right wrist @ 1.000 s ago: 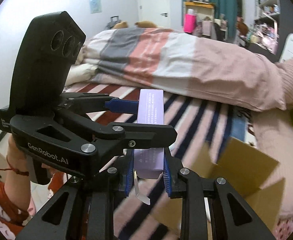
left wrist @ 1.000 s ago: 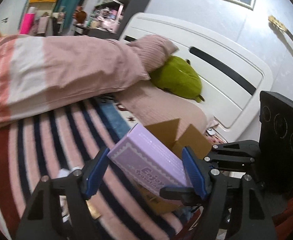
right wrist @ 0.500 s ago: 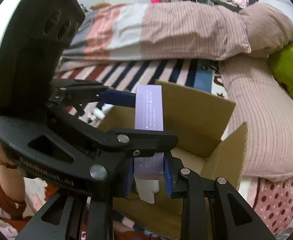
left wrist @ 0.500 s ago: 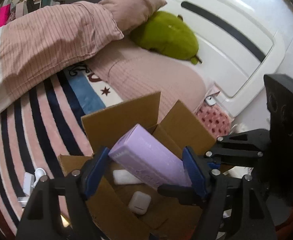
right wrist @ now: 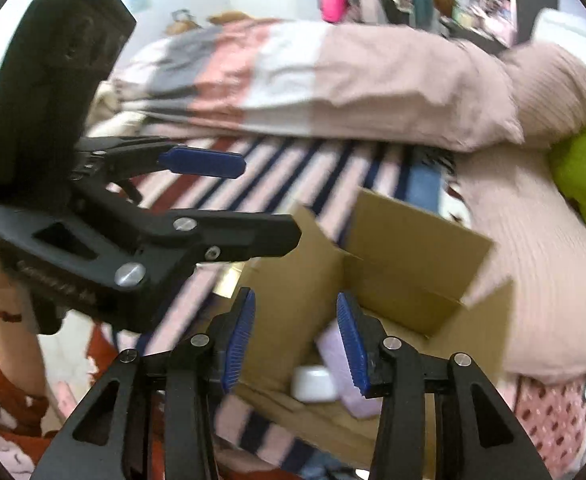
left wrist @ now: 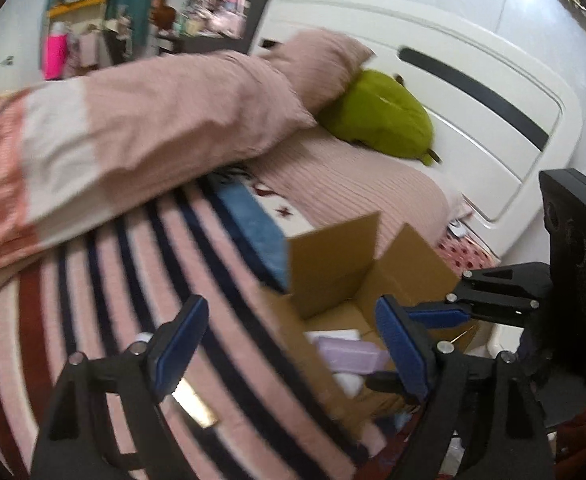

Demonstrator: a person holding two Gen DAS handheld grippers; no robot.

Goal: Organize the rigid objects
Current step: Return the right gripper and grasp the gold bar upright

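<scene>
Ahead of both tools lay a striped blanket (left wrist: 141,248), a rolled duvet (right wrist: 333,80) and a green plush (left wrist: 381,120). Just below them stood one open cardboard box (right wrist: 405,248) holding one purple box (right wrist: 333,364) and one white case (right wrist: 313,384). Left tool (left wrist: 293,344) and right tool (right wrist: 297,344) had just been opening, both released, nothing gripped.

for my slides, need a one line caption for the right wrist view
Right gripper open above the cardboard box, purple box and white case lying inside.
</scene>
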